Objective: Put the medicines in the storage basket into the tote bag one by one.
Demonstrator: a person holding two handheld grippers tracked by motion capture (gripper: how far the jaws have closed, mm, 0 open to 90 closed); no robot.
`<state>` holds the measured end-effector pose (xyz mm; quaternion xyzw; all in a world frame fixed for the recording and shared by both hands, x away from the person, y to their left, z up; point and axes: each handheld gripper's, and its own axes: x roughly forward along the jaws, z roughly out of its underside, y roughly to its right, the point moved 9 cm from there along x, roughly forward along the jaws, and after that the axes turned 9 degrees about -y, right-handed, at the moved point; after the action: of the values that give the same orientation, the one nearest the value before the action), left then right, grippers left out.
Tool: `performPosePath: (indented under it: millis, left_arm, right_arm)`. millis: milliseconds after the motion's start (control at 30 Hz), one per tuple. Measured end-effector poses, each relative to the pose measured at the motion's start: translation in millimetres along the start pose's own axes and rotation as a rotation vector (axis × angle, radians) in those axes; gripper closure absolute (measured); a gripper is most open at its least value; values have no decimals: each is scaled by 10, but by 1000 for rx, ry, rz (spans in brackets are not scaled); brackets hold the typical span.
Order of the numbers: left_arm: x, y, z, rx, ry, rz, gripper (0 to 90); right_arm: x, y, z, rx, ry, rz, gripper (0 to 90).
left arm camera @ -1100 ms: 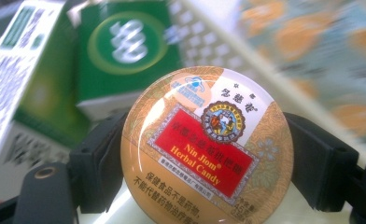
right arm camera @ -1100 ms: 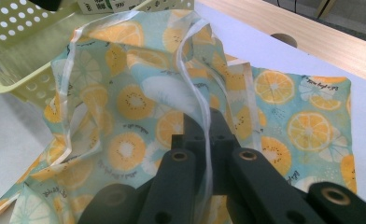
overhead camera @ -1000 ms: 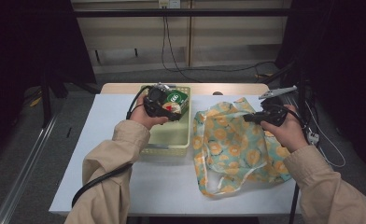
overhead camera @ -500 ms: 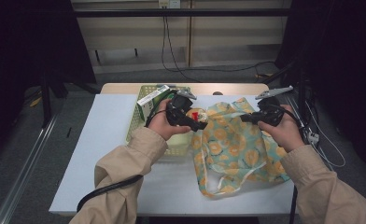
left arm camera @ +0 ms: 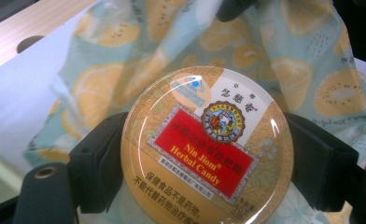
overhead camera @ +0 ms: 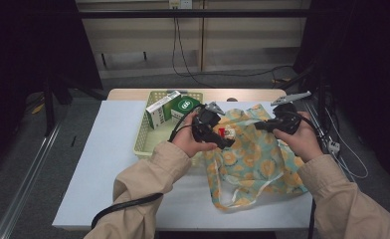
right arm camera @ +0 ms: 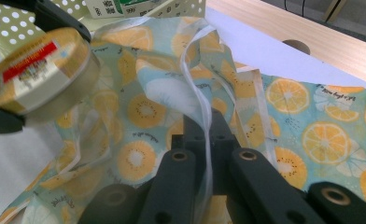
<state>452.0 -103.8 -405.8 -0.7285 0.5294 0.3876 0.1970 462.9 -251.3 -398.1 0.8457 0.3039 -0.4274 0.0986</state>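
A round yellow herbal candy tin (left arm camera: 207,149) with a red label sits clamped between the two black fingers (left arm camera: 97,168) of my left gripper (overhead camera: 222,135). In the high view the tin (overhead camera: 224,133) hangs over the left edge of a cloth bag (overhead camera: 255,162) printed with lemon slices. My right gripper (right arm camera: 203,127) is shut on the bag's white-trimmed rim and holds it raised off the table. In the right gripper view the tin (right arm camera: 36,70) is at upper left, beside the lifted rim of the bag (right arm camera: 312,130).
A pale yellow perforated basket (overhead camera: 142,139) stands left of the bag and holds green-and-white boxes (overhead camera: 173,109). The white table (overhead camera: 103,169) ends in a wooden strip (overhead camera: 133,93) at the far side. Cables hang off the right edge.
My left gripper has carried the tin rightward, from over the basket to the bag's left edge. The right gripper kept still with the bag's rim in it.
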Motion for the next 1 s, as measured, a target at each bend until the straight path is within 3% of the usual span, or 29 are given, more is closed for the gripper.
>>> performPosePath:
  millis: [267, 567, 800, 933, 1000]
  left_arm:
    - [245, 125, -52, 10, 5, 11, 206]
    - [551, 111, -114, -19, -9, 5, 206]
    - [773, -9, -222, -18, -32, -30, 206]
    - [896, -196, -346, -66, 12, -77, 205]
    - [951, -268, -415, -75, 44, -76, 202]
  right_arm:
    - [-10, 4, -24, -2, 5, 7, 899]
    - [-20, 73, -20, 26, 14, 0, 899]
    - [-29, 92, -14, 31, 20, -14, 899]
    - [-41, 84, -38, 32, 28, -27, 899]
    - [-48, 90, -56, 35, 32, -28, 899]
